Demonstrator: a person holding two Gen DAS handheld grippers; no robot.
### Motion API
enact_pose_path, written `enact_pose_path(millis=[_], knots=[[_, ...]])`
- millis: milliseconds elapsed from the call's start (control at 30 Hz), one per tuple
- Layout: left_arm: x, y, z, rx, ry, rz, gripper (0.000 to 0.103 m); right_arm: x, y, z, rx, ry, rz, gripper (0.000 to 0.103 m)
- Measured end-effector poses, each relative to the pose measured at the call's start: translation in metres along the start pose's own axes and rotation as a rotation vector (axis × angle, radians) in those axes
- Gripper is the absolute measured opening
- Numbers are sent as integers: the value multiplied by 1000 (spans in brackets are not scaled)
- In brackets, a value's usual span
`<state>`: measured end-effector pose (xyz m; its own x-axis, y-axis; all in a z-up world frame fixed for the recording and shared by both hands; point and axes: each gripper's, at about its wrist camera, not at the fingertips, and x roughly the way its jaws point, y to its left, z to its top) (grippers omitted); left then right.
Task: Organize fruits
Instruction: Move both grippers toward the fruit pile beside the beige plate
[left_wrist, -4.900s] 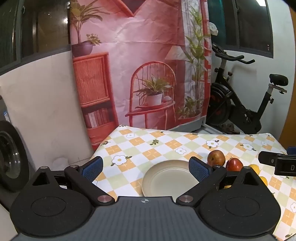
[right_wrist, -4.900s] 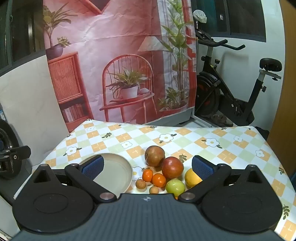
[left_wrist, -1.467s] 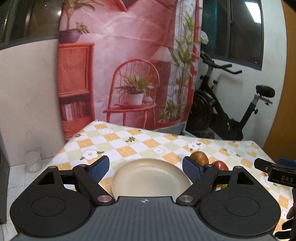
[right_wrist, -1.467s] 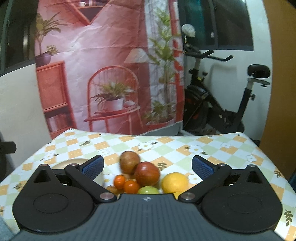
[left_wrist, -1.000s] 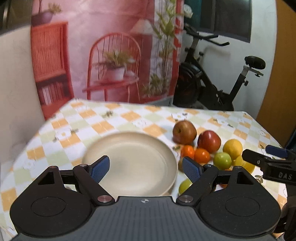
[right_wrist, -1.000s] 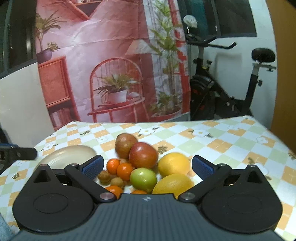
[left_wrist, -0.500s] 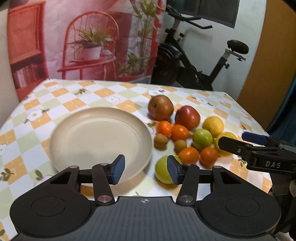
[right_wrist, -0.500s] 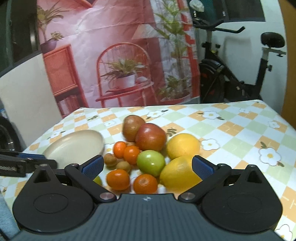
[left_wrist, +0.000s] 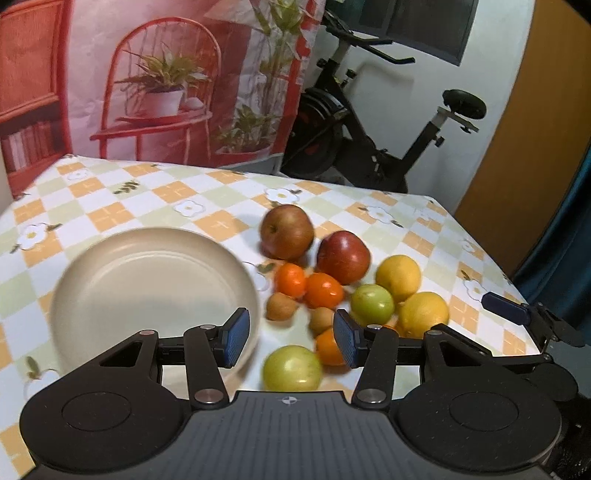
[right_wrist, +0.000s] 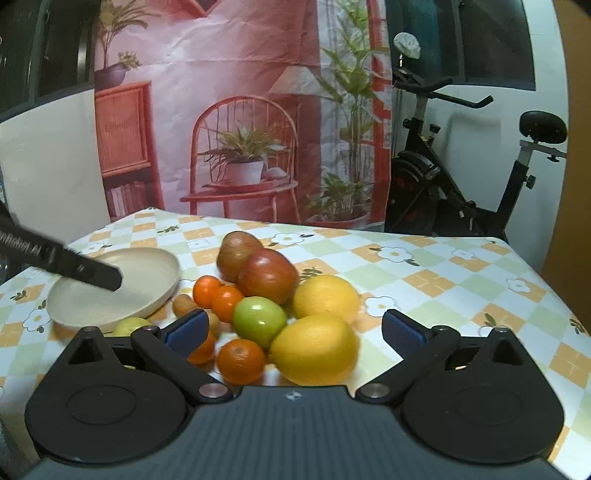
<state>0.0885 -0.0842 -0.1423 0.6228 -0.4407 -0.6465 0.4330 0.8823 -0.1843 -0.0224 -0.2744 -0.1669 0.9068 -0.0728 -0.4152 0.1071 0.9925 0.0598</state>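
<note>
Fruits lie heaped on my checked tablecloth (left_wrist: 155, 199), just right of the empty beige plate (left_wrist: 147, 280). My left gripper (left_wrist: 291, 338) hangs over the near edge of that heap, jaws partly apart with nothing pressed between the pads; a yellow-green fruit (left_wrist: 292, 368) sits below the gap, and a small orange (left_wrist: 328, 347) is just beside the right pad. My right gripper (right_wrist: 291, 328) stands wide apart and empty, with a large lemon (right_wrist: 314, 349), a mandarin (right_wrist: 241, 361) and a green apple (right_wrist: 259, 319) lying between its fingers but untouched. Two red apples (right_wrist: 267, 275) lie at the far side of the heap.
</note>
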Motion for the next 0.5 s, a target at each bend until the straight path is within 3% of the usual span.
enact_pose_path(millis=[500], knots=[[14,-6,-23,12,99,-53,53,-1,-7,1,56,7,54,101]])
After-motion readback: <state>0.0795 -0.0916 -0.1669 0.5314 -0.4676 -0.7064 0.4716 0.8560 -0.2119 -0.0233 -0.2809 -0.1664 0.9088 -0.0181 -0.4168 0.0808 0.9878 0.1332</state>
